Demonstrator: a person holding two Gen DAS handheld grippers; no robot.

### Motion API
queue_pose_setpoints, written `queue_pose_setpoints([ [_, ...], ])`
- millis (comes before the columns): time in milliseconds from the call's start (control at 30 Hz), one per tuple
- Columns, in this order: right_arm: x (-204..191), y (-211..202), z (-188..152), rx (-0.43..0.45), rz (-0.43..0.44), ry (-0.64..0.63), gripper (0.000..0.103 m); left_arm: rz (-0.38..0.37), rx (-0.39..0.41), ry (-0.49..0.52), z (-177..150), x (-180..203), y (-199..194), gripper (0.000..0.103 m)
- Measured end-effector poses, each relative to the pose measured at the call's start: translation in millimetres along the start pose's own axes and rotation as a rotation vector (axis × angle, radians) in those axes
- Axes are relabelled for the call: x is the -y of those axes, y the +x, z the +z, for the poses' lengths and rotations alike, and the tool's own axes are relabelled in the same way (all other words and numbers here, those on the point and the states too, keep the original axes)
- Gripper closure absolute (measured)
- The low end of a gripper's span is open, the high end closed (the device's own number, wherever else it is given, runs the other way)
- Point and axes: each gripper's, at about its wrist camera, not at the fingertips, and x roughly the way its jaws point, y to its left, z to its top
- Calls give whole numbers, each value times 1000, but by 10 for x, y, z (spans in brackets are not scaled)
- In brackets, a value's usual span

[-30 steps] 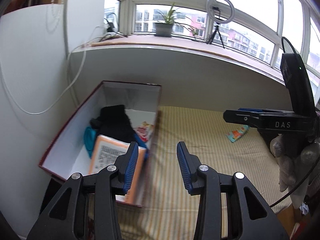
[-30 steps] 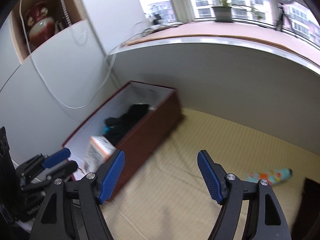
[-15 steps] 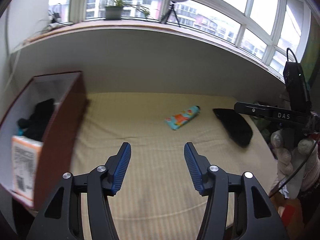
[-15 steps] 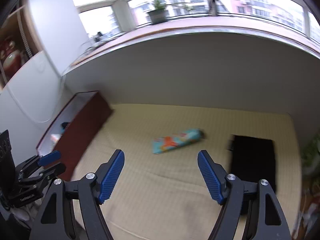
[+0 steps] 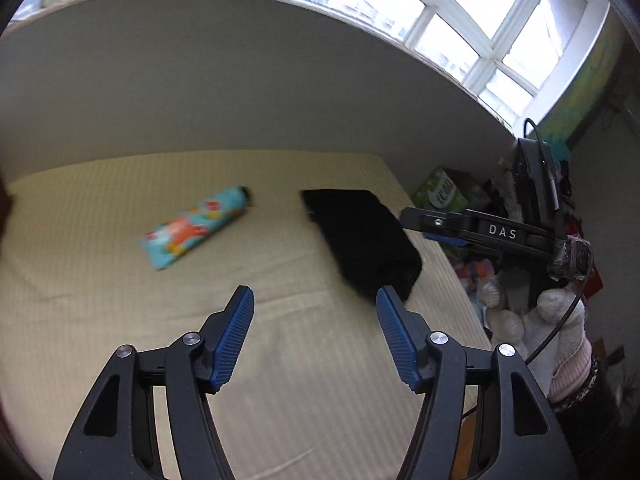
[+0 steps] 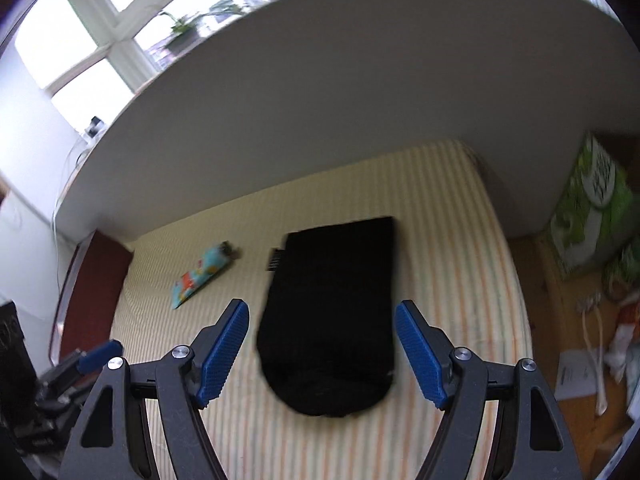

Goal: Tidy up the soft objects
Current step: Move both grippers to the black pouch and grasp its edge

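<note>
A folded black cloth [image 6: 334,320] lies on the yellow striped mattress [image 6: 452,264]; the same black cloth [image 5: 362,248] shows at centre right in the left wrist view. A teal patterned soft pouch [image 5: 196,232] lies to its left, also seen as the pouch [image 6: 202,276] in the right wrist view. My right gripper [image 6: 322,344] hangs open above the near part of the black cloth, which shows between its blue pads without touching them. My left gripper [image 5: 314,320] is over bare mattress, its jaws opening with nothing between them. The right tool [image 5: 480,232] reaches in from the right.
A dark red box [image 6: 94,292] stands at the mattress's left end. A grey wall under a window sill [image 5: 240,80] bounds the far side. A green carton [image 6: 588,216] and clutter lie on the floor to the right. A gloved hand [image 5: 540,328] grips the right tool.
Both views have swung right from the red box to the mattress's right end. The black cloth has come under the right gripper. The left jaws have spread wider.
</note>
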Motion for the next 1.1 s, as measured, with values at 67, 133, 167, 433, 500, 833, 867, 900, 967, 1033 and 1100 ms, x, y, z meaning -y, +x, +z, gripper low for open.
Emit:
queue_pose_setpoints([
  [67,95,35,12,-15,18,30,31,-23,-39,-3,67,77,198,40],
  [133,146,67,24,-25,18,34,31,-38,-70,-5,105,122,355,40],
  [167,148,72,28,-28,17,29,31,-38,-82,-2,118,148,431,40],
  [433,88,197,21,-80,29,-28,31,-38,-125,16,171,252,763,40],
  [500,87,239,27,-92,36,-27,31,-42,-129,21,169,281,793,40],
  [833,118,383,-48,-142,77,-4,52,-46,-137,50,176,369,904,61],
  [867,112,377,-52,-141,73,-6,55,-40,-134,52,171,372,893,62],
  [900,109,362,-56,-138,71,-3,57,-36,-132,53,173,376,898,65],
  [967,102,337,-63,-137,77,5,63,-40,-127,44,168,344,846,67],
  [1033,44,295,-80,-138,79,-7,67,-41,-117,47,161,334,795,69],
  [1100,-36,260,-95,-133,71,-29,68,-32,-98,58,143,332,700,70],
])
